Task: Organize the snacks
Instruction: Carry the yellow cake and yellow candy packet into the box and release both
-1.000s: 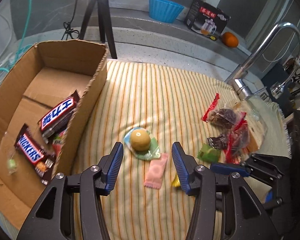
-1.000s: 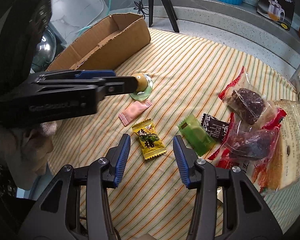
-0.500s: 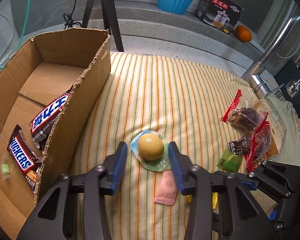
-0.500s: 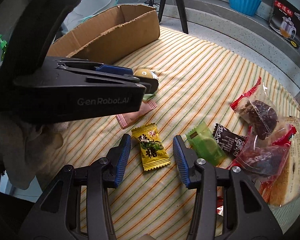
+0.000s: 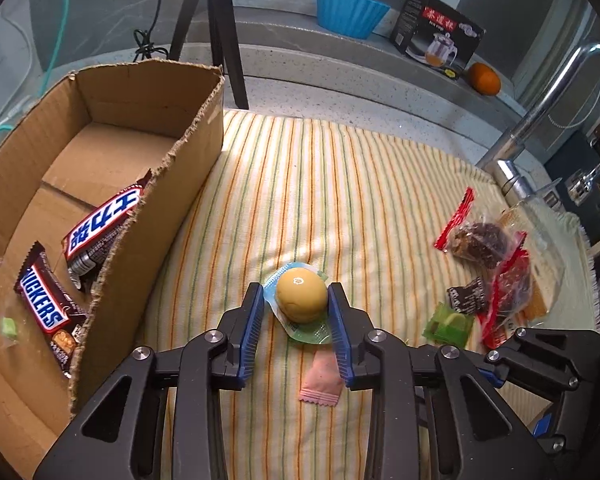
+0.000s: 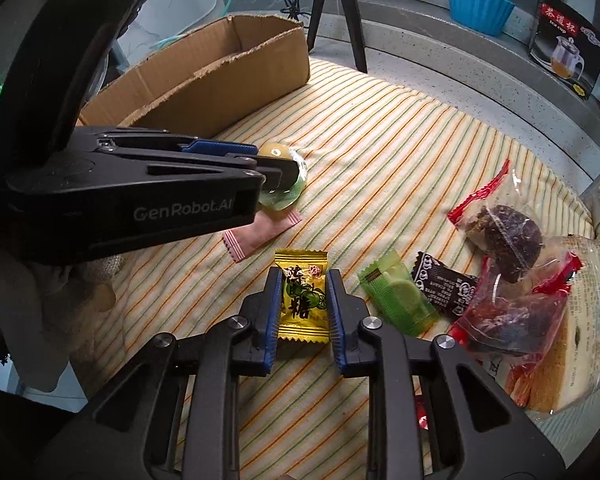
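A round yellow pastry in a clear green-edged wrapper lies on the striped cloth. My left gripper has a pad on each side of it, against the wrapper, and its jaws are closing. From the right wrist view the left gripper hides most of the pastry. My right gripper is shut on a yellow candy packet that lies flat on the cloth. The cardboard box at the left holds two Snickers bars and a small green sweet.
A pink packet, a green packet, a black packet, red-edged bags and a bagged cake slice lie on the cloth. Behind stand a tripod, blue bowl, tea box, orange and tap.
My left gripper moved forward over the pastry and its jaws narrowed onto the wrapper. My right gripper's jaws closed onto the yellow candy packet.
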A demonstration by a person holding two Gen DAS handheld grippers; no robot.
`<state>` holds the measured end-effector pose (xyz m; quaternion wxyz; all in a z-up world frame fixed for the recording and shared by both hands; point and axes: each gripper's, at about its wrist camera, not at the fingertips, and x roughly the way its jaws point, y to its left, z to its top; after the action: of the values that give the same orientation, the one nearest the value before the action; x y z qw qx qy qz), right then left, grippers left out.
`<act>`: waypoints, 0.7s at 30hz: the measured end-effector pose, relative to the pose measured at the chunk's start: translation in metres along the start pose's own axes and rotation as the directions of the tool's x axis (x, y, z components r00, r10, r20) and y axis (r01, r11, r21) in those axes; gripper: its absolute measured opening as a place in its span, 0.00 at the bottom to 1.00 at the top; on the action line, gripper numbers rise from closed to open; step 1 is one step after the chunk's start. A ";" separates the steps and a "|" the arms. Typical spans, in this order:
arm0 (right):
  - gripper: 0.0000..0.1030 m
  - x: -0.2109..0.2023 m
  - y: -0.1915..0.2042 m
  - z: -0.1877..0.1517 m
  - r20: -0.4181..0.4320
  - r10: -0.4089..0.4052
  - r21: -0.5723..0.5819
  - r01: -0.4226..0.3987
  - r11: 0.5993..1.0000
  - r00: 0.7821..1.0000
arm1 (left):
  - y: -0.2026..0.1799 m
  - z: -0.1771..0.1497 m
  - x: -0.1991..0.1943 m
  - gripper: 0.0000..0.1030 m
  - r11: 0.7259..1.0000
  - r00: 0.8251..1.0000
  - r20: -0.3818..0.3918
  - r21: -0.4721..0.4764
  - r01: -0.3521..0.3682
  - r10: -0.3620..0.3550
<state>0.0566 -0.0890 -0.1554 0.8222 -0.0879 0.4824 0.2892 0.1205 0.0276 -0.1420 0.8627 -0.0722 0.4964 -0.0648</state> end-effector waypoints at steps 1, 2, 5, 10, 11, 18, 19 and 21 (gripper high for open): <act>0.21 -0.002 -0.001 0.001 0.005 0.003 0.005 -0.003 1.000 1.000 | 0.000 0.001 -0.003 0.30 1.000 1.000 0.007 0.000 -0.003 0.003; 0.21 -0.006 -0.003 0.001 0.010 0.005 0.009 -0.005 1.000 1.000 | 0.001 0.002 -0.005 0.30 1.000 1.000 0.009 -0.001 0.002 -0.002; 0.21 -0.017 -0.006 0.003 0.030 0.001 0.022 -0.001 1.000 1.000 | 0.002 0.004 -0.016 0.30 1.000 1.000 0.025 -0.007 0.012 -0.012; 0.21 -0.039 -0.010 0.012 0.070 0.014 0.047 -0.017 0.999 0.997 | 0.006 0.007 -0.043 0.30 0.999 0.997 0.068 -0.016 0.027 -0.026; 0.21 -0.045 -0.010 0.015 0.084 0.012 0.046 -0.016 0.999 0.996 | 0.008 0.007 -0.050 0.30 0.999 0.996 0.081 -0.021 0.027 -0.025; 0.21 -0.066 -0.001 0.046 0.158 0.032 0.032 -0.037 0.999 0.987 | 0.036 0.009 -0.086 0.30 0.998 0.989 0.148 -0.067 0.003 0.007; 0.21 -0.067 0.002 0.051 0.168 0.032 0.023 -0.036 0.999 0.985 | 0.041 0.008 -0.090 0.30 0.997 0.987 0.157 -0.073 -0.006 0.018; 0.21 -0.068 0.007 0.061 0.181 0.037 0.006 -0.038 0.999 0.983 | 0.051 0.007 -0.098 0.30 0.996 0.985 0.169 -0.088 -0.027 0.042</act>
<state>0.0726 -0.0846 -0.0654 0.8575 -0.0483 0.4085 0.3092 0.0800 0.0959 -0.0645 0.8991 -0.1056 0.4243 -0.0220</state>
